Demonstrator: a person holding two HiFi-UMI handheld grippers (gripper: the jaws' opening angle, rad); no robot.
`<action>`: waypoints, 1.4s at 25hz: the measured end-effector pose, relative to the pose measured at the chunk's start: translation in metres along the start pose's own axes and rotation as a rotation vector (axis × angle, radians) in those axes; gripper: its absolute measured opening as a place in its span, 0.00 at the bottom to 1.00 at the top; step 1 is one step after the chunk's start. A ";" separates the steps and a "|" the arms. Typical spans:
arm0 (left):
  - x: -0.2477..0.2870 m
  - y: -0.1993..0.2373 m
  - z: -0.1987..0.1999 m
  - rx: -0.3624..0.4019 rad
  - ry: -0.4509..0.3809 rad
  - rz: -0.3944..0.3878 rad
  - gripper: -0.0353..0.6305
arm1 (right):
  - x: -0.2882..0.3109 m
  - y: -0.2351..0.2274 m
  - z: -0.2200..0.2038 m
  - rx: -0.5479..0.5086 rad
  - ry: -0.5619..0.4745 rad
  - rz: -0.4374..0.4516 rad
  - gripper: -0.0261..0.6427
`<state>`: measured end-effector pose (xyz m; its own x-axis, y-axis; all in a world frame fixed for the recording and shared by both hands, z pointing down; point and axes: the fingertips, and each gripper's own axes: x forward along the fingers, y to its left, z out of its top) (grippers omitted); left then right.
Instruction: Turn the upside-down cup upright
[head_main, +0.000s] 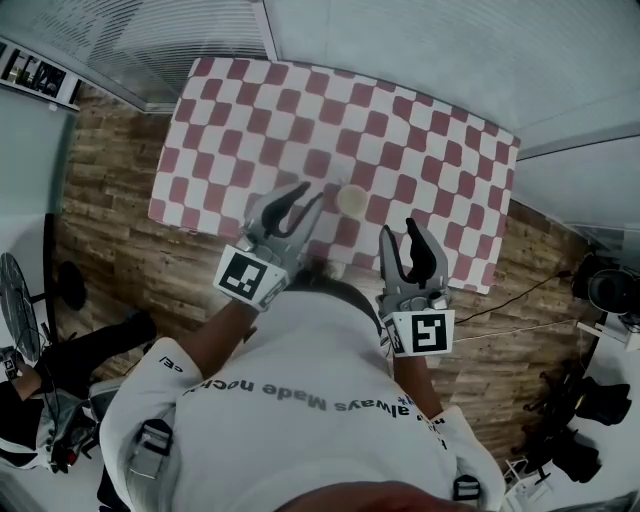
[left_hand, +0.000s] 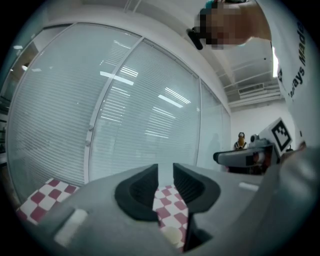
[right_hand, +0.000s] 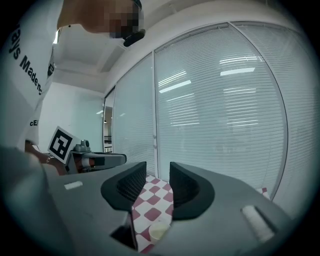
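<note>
Glass walls with blinds are closing in a checkered table (head_main: 420, 120) on a wood-look floor (head_main: 110, 190). Cup (head_main: 350, 200) is sitting alone in the near half of the table, about midway along its near edge and well away from all corners. It's pale and too small to tell which way up.

Left gripper (head_main: 303, 195) is hovering just beside the cup on its left, not touching, with the claw pinched to its narrowest and nothing in it. Right gripper (head_main: 398, 230) is hanging over the near edge, nearer the person than the cup. Its claw is showing a narrow gap, also empty. In both gripper views the cup is showing low, below the jaw line, so neither is lined up on it.

Judging this as the approach step. To do it well:
- Pick one gripper, probably the left, as it's closer.
- Open that claw wider than the cup before closing in.
- Drop it level with the cup's mid-wall and come in from the side.
- Squeeze lightly, since the cup is looking thin and likely to dent or skid on the cloth.
- Lift clear of the table first, then roll the wrist half a turn and set the cup down on its base, away from the near edge.
</note>
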<state>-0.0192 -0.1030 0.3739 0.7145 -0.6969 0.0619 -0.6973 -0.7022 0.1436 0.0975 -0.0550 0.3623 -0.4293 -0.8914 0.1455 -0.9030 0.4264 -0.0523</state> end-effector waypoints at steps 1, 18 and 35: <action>0.001 0.001 -0.009 0.007 0.020 -0.003 0.20 | 0.002 -0.001 -0.008 0.001 0.012 0.002 0.26; 0.029 0.024 -0.157 -0.067 0.229 -0.034 0.20 | 0.050 -0.006 -0.154 0.007 0.176 0.061 0.49; 0.061 0.061 -0.274 -0.091 0.307 -0.037 0.20 | 0.112 -0.018 -0.302 0.043 0.291 0.061 0.68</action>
<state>-0.0027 -0.1481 0.6565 0.7328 -0.5845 0.3485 -0.6724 -0.7007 0.2386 0.0700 -0.1157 0.6781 -0.4657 -0.7800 0.4180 -0.8782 0.4654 -0.1102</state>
